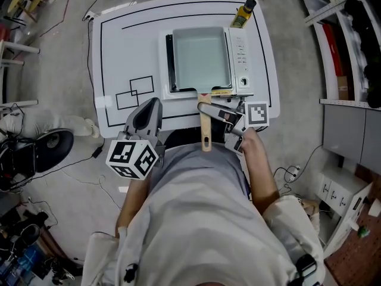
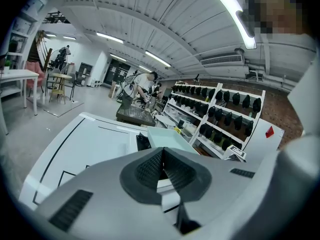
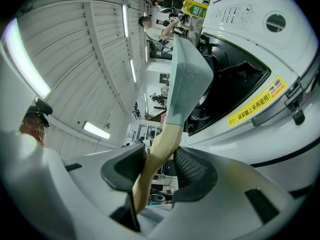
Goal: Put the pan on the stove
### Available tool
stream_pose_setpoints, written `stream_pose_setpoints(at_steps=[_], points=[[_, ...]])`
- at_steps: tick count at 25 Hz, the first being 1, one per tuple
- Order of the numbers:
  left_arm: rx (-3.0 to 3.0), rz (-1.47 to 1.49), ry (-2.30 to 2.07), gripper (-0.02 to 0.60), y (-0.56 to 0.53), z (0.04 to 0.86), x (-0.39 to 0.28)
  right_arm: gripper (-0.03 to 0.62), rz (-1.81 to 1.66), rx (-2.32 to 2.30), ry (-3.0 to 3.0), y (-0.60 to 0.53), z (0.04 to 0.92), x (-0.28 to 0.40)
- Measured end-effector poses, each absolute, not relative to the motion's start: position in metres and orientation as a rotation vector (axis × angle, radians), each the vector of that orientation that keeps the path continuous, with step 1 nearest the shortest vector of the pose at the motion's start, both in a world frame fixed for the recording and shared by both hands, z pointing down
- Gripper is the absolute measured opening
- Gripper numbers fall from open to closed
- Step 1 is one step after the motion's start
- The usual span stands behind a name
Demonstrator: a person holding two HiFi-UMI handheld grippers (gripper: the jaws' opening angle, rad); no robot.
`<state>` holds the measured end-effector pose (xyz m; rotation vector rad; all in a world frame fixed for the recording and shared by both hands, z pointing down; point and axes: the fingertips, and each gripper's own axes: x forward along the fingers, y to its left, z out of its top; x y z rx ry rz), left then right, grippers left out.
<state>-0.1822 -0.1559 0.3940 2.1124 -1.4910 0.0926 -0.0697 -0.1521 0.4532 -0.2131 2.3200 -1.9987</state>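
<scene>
pan [image 1: 200, 59] on stove [image 1: 238, 61], bottle [image 1: 243, 14] behind

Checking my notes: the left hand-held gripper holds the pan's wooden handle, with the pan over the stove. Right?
No: the right hand-held gripper holds the wooden handle of the pan, as the right gripper view shows. The pan is over the stove.

Person: grey shirt [image 1: 202, 177] at the chest, with a white outer garment [image 1: 196, 243] over it. The sleeves [image 1: 290, 216] end near the elbows.

Left gripper [image 1: 152, 104]: pale grey moulded shell with dark slotted recesses. The jaws carry dark ribbed pads [image 2: 149, 170]. Its cube [image 1: 132, 158] bears black-and-white square markers.

Right gripper [image 1: 206, 108]: same grey shell and dark textured pads [image 3: 192, 166], with a matching marker cube [image 1: 257, 113].
</scene>
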Motion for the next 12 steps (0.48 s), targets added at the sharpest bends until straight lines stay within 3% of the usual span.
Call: stream_pose_setpoints(at_steps=[12], points=[[2.088, 0.118, -1.498, 0.008, -0.1563, 0.4005, -0.1818, 0.179, -2.012, -0.186, 2.304, -0.1545, 0.4580, -0.0706]])
